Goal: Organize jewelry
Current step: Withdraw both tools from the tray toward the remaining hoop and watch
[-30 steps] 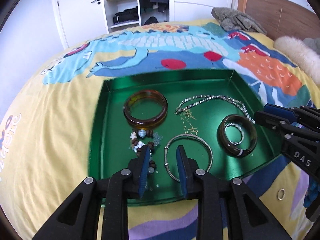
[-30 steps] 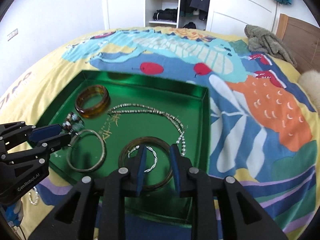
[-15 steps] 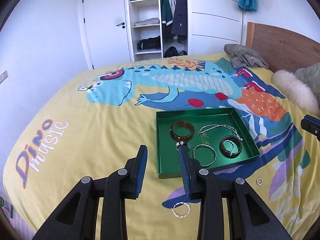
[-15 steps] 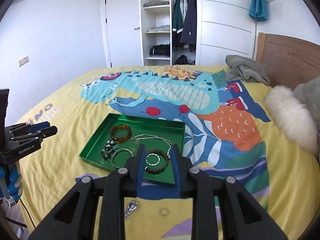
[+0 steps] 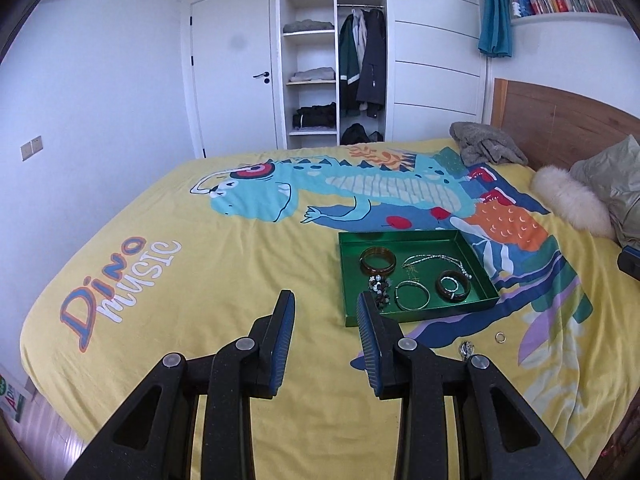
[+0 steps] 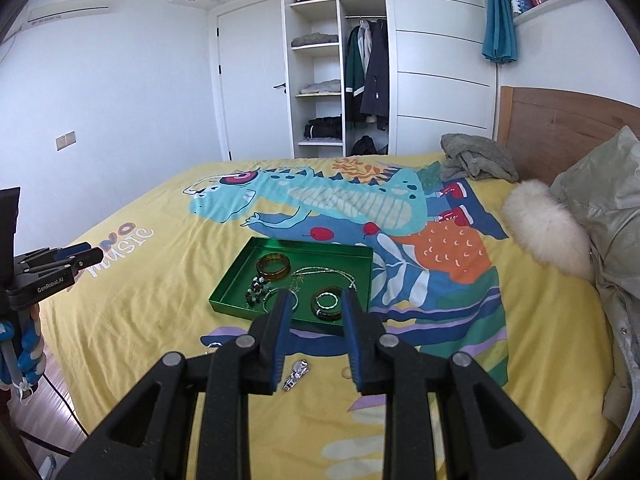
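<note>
The tray (image 5: 420,236) rests on the bed (image 5: 240,280). In the tray, the amber bangle (image 5: 378,265) lies at its far left, the chain necklace (image 5: 436,260) right of it, the beaded bracelet (image 5: 378,290) at its near left, the thin bangle (image 5: 412,295) beside that, the dark bangle (image 5: 453,290) nearest the tray's right wall. Before the tray, on the bed, lie a ring (image 5: 500,337) and a small metal chain piece (image 6: 295,374).

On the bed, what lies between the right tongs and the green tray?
In the right wrist view, a small silver piece lies on the bedspread between the right tongs and the green tray; otherwise bare cloth.
</note>
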`<act>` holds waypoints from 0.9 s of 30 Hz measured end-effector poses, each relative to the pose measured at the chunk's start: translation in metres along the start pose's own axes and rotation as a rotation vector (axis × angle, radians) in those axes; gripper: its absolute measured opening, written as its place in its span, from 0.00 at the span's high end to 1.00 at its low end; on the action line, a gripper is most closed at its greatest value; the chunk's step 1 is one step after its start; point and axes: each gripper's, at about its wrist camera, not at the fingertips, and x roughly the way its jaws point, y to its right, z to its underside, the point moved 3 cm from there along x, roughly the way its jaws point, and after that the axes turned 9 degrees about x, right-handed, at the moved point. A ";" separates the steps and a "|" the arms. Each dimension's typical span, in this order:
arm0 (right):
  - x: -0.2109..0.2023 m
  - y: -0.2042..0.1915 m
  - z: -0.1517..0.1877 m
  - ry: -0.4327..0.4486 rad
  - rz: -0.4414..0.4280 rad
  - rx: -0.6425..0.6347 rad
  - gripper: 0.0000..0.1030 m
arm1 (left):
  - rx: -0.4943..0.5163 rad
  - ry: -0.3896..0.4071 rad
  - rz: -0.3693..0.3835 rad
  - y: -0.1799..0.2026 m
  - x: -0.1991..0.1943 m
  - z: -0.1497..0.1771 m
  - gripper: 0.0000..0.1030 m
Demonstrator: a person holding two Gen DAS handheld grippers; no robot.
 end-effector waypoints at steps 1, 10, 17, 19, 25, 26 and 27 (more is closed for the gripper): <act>-0.007 -0.002 0.002 0.006 -0.002 -0.001 0.76 | -0.001 0.004 -0.002 -0.001 -0.006 0.002 0.69; -0.049 -0.008 0.028 0.022 -0.027 -0.001 0.71 | -0.020 0.024 0.008 -0.010 -0.039 0.030 0.69; -0.072 0.001 0.041 0.038 -0.047 0.004 0.70 | -0.021 0.032 0.013 -0.013 -0.050 0.048 0.66; -0.077 0.007 0.045 0.046 -0.056 0.013 0.70 | -0.021 0.032 0.015 -0.013 -0.050 0.054 0.66; -0.081 0.027 0.056 0.048 -0.056 0.044 0.70 | 0.001 0.013 0.024 -0.005 -0.037 0.067 0.66; -0.078 0.031 0.057 0.047 -0.052 0.049 0.70 | 0.004 0.007 0.029 -0.003 -0.033 0.069 0.66; -0.076 0.035 0.059 0.046 -0.047 0.054 0.70 | 0.009 0.002 0.032 -0.002 -0.029 0.071 0.66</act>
